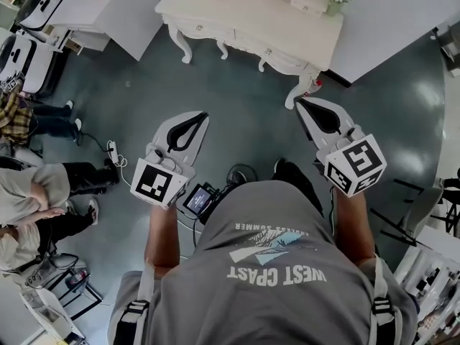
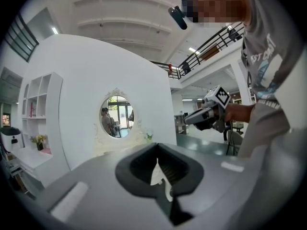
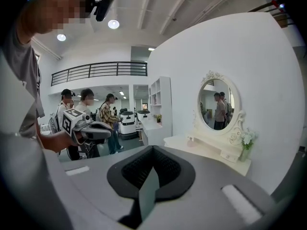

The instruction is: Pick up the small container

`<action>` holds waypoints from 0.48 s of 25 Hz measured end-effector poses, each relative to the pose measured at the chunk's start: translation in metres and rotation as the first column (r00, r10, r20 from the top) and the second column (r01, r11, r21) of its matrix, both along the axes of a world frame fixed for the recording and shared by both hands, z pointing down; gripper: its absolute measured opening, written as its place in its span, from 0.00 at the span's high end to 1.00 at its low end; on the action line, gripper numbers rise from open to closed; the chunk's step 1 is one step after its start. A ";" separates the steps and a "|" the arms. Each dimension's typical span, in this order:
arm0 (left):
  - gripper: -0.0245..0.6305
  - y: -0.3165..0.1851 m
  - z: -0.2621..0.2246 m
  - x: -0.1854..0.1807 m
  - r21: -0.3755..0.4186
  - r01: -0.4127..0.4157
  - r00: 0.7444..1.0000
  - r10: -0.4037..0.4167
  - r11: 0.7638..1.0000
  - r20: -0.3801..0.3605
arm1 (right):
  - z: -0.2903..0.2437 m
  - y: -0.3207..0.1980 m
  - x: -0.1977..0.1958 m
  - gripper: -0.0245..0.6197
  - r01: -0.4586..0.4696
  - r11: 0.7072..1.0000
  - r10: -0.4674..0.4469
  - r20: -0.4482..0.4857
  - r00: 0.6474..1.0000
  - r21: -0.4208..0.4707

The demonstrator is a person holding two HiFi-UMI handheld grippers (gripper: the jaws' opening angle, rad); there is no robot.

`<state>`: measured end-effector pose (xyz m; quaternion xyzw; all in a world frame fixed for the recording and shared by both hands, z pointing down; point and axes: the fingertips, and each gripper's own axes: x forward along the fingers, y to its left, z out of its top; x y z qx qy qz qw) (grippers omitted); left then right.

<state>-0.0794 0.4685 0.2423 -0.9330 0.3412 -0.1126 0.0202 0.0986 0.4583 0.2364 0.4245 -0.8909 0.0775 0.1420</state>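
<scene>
No small container can be made out in any view. A white dressing table (image 1: 251, 20) with an oval mirror (image 3: 218, 104) stands ahead of me against a white wall. My left gripper (image 1: 203, 115) is held out over the dark floor, short of the table, jaws shut and empty. My right gripper (image 1: 300, 100) is level with it, its tip near the table's right front leg, also shut with nothing in it. The left gripper view shows the mirror (image 2: 116, 116) and the right gripper (image 2: 206, 115). The right gripper view shows the left gripper (image 3: 91, 128).
A small vase of white flowers (image 3: 247, 143) sits on the table's right end. Several people (image 1: 43, 192) are at the left, near white machines (image 1: 21, 56). A power strip and cable (image 1: 113, 152) lie on the floor. A white shelf unit (image 3: 160, 104) stands left of the table.
</scene>
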 end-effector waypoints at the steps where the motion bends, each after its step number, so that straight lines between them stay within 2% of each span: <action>1: 0.96 -0.003 0.002 0.000 -0.008 0.003 1.000 -0.003 1.000 -0.004 | 0.002 -0.004 -0.001 0.96 0.004 1.000 -0.004 -0.003 1.000 -0.008; 4: 0.96 -0.020 0.005 -0.001 0.001 0.009 1.000 -0.009 1.000 -0.010 | 0.008 -0.025 0.000 0.96 0.007 1.000 -0.007 -0.006 1.000 -0.022; 8: 0.96 -0.043 0.007 0.000 -0.033 0.055 0.998 -0.055 0.998 0.000 | 0.013 -0.058 -0.003 0.96 0.046 0.998 -0.046 0.009 0.999 -0.030; 12: 0.96 -0.071 0.004 0.009 -0.005 0.095 0.995 -0.095 0.995 0.007 | 0.012 -0.096 0.004 0.96 0.091 0.995 -0.091 0.026 0.996 -0.027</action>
